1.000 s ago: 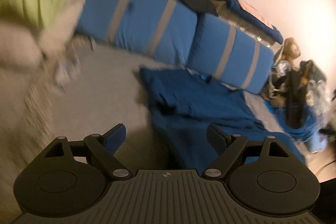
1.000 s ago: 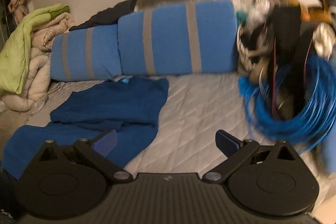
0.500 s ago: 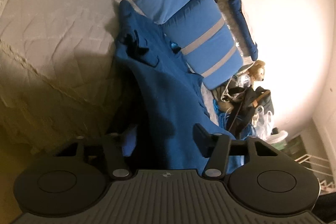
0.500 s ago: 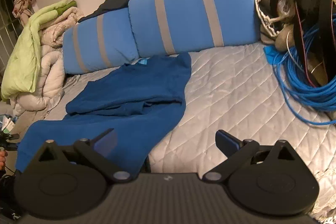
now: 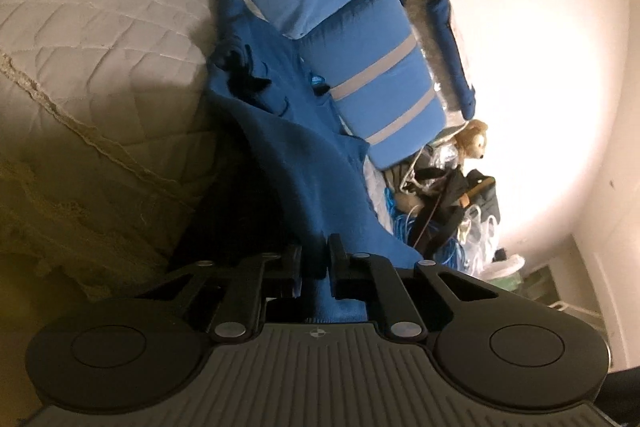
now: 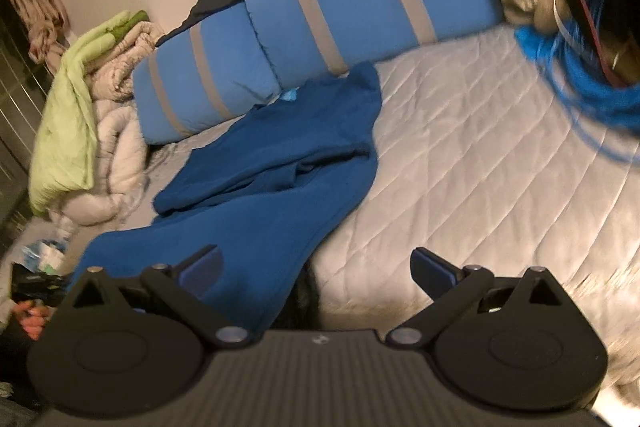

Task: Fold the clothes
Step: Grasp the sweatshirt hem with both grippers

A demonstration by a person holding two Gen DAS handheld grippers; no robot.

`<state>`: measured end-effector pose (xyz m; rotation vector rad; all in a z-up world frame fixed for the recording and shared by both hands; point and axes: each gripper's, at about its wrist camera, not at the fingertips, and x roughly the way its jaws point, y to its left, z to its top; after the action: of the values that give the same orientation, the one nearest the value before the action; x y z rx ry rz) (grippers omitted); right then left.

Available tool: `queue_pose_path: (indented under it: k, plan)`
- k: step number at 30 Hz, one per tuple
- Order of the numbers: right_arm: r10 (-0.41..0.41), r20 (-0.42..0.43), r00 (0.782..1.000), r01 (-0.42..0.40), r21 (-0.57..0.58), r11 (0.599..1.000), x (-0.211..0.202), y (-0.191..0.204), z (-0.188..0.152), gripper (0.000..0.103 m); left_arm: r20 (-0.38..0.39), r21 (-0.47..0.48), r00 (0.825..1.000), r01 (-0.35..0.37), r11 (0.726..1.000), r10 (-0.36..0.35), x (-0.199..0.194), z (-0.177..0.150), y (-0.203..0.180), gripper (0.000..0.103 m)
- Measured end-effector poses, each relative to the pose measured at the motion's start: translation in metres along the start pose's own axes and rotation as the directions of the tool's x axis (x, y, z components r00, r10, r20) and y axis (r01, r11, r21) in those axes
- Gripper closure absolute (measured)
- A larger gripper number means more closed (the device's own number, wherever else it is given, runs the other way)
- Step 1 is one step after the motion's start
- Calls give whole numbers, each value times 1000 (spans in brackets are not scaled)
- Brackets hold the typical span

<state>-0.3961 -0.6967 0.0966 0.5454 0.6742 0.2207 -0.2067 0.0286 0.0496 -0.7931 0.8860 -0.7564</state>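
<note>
A dark blue garment [image 6: 276, 163] lies spread on the grey quilted bed [image 6: 480, 147], its near end hanging over the bed's front edge. In the left wrist view the garment [image 5: 304, 155] runs up from my left gripper [image 5: 315, 261], which is shut on its hem at the bed's edge; the view is rolled sideways. My right gripper [image 6: 316, 267] is open and empty, low at the bed's front edge, with its left finger over the garment's hanging corner.
Two blue cushions with grey stripes [image 6: 320, 27] lie along the wall behind the garment. A pile of beige and green bedding [image 6: 88, 115] sits at the left. Coiled blue cable [image 6: 580, 79], bags and a teddy bear [image 5: 472, 139] crowd the right end of the bed.
My left gripper has rolled sideways, dropped to the bed's edge and closed on the garment's hem. My right gripper has tilted and moved lower toward the garment's near corner, staying open.
</note>
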Motion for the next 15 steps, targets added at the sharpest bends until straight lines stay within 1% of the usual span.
queue_pose_path:
  k: [2,5,8,10,12,13,15]
  plan:
    - [50,-11,999,-49,42,998,4,-6,-6,1,-2,-3,1000,0,1000,0,1,0,0,91]
    - [153,-22,988,-149,117,982,13,-15,-16,6,-1,-6,1000,2,1000,-2,1,0,1,91]
    - [259,-23,966,-251,185,950,25,-22,-29,14,6,-14,1000,2,1000,-2,1,-2,1,91]
    - [314,-23,949,-302,216,928,31,-24,-39,18,14,-27,1000,3,1000,-2,1,-4,2,91]
    - [366,-17,931,-351,241,905,36,-24,-48,31,19,-37,1000,3,999,-2,1,-5,3,91]
    - [384,-10,923,-370,248,895,36,-23,-51,34,21,-40,1000,1,999,0,1,-5,3,91]
    - [411,4,912,-398,257,881,35,-21,-57,45,24,-45,1000,-3,999,4,1,-5,2,91]
